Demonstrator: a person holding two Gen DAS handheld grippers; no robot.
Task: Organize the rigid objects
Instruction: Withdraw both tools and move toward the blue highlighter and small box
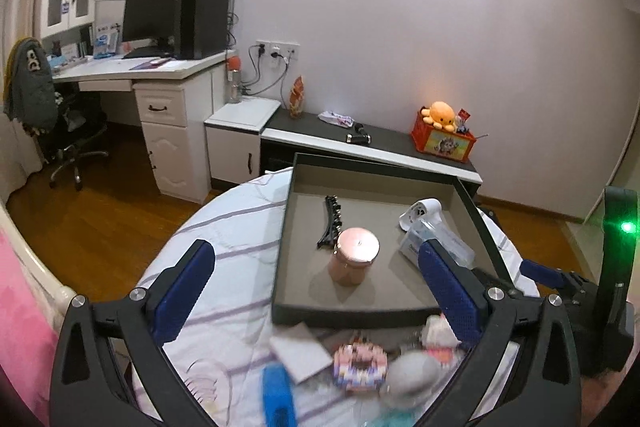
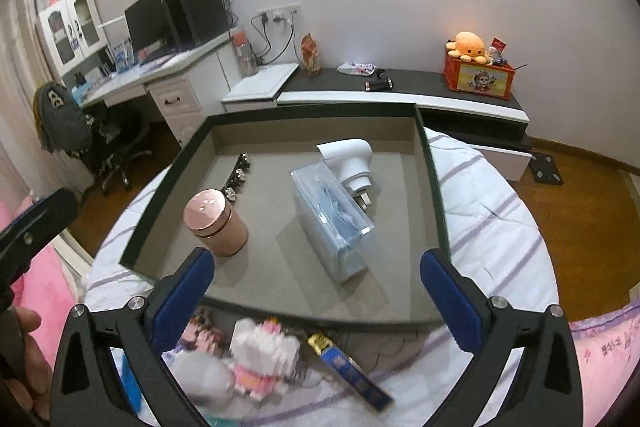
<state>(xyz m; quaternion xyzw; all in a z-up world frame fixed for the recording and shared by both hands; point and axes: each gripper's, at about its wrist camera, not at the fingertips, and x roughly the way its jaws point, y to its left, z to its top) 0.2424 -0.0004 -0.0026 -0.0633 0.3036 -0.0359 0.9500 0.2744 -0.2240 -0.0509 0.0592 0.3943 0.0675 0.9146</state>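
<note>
A dark-rimmed tray with a grey floor lies on the striped bed cover. Inside it stand a pink jar, a black strip of hair clips, a white plug and a clear box of blue items. My left gripper hovers open over the tray's near edge with nothing between its fingers. My right gripper is open and empty above the tray's near edge. Loose things lie in front of the tray, blurred: a block donut, a white-and-pink block figure and a blue-and-gold bar.
A white card, a grey rounded object and a blue object also lie near the tray. Beyond the bed stands a low cabinet with an orange crate. A desk and chair stand at left on wood floor.
</note>
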